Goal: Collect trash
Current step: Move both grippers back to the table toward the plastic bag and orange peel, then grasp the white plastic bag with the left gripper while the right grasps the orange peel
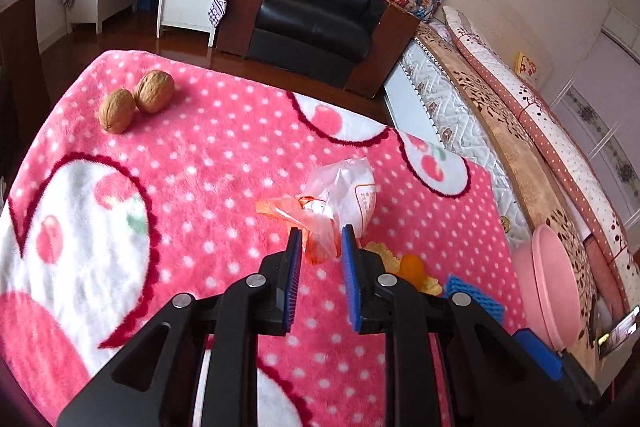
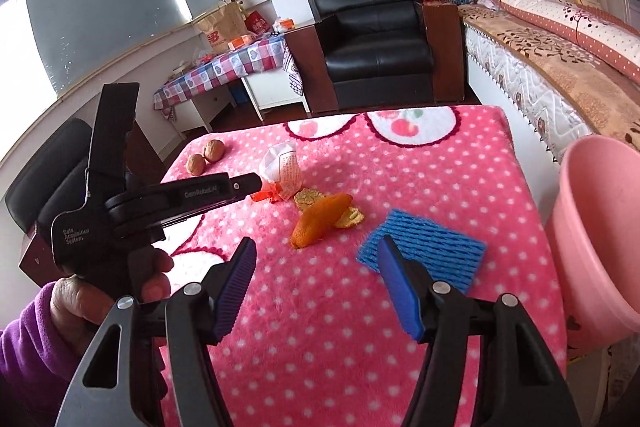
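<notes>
A crumpled clear and orange plastic wrapper [image 1: 340,199] lies on the pink dotted blanket [image 1: 224,155]. My left gripper [image 1: 321,233] is open, its blue pads on either side of the wrapper's near orange end. In the right wrist view the left gripper [image 2: 256,183] reaches the wrapper [image 2: 282,173]. Orange peel pieces [image 2: 320,217] lie just right of it; they also show in the left wrist view [image 1: 408,267]. A blue foam net [image 2: 424,251] lies nearer. My right gripper [image 2: 316,247] is open and empty above the blanket, near the foam net.
Two walnuts [image 1: 136,99] sit at the blanket's far left. A pink plastic bin [image 2: 600,227] stands at the right edge of the table. Beyond are a black armchair [image 2: 376,47], a bed [image 2: 560,59] and a checked side table [image 2: 224,67].
</notes>
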`<state>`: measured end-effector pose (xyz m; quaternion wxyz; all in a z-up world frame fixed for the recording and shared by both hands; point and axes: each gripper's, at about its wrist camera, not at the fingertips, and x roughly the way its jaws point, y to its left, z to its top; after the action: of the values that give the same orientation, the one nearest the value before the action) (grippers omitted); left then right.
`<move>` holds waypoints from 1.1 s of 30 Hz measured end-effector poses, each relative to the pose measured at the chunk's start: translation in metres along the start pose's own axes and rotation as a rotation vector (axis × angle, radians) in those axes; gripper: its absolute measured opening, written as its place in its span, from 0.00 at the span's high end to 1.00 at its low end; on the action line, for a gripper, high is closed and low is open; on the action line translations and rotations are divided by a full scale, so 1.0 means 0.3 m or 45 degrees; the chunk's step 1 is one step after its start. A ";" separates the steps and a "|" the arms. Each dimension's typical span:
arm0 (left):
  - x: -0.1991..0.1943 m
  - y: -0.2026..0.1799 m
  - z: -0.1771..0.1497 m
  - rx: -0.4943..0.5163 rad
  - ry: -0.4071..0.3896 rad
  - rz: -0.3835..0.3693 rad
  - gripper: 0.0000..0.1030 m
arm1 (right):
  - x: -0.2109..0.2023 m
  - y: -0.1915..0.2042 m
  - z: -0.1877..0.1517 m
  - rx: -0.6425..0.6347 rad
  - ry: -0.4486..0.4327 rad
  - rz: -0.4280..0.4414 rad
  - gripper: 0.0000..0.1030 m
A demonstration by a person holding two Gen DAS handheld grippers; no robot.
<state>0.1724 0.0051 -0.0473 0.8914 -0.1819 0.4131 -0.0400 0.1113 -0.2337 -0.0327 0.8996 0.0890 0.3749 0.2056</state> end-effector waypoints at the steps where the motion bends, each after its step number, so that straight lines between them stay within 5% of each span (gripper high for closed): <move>1: 0.005 0.001 0.003 -0.004 -0.006 -0.002 0.81 | 0.011 -0.001 0.002 0.003 0.005 -0.001 0.39; 7: 0.023 0.009 0.017 0.013 -0.045 0.003 0.81 | 0.095 0.000 0.014 0.035 0.052 -0.008 0.44; 11: 0.018 0.014 0.017 0.042 -0.053 0.004 0.92 | 0.152 0.009 0.016 0.068 0.093 0.003 0.50; 21: -0.150 0.059 0.000 0.070 -0.139 -0.053 0.92 | 0.293 0.024 0.053 0.179 0.164 -0.086 0.57; 24: -0.197 0.071 -0.005 0.072 -0.154 -0.067 0.92 | 0.325 0.032 0.058 0.186 0.180 -0.140 0.66; 33: -0.289 0.096 -0.035 0.058 -0.169 -0.097 0.92 | 0.231 0.042 0.017 0.167 0.172 -0.128 0.83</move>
<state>0.1055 0.0481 -0.0013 0.9187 -0.1792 0.3448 -0.0710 0.1553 -0.1921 -0.0694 0.8738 0.1146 0.4511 0.1408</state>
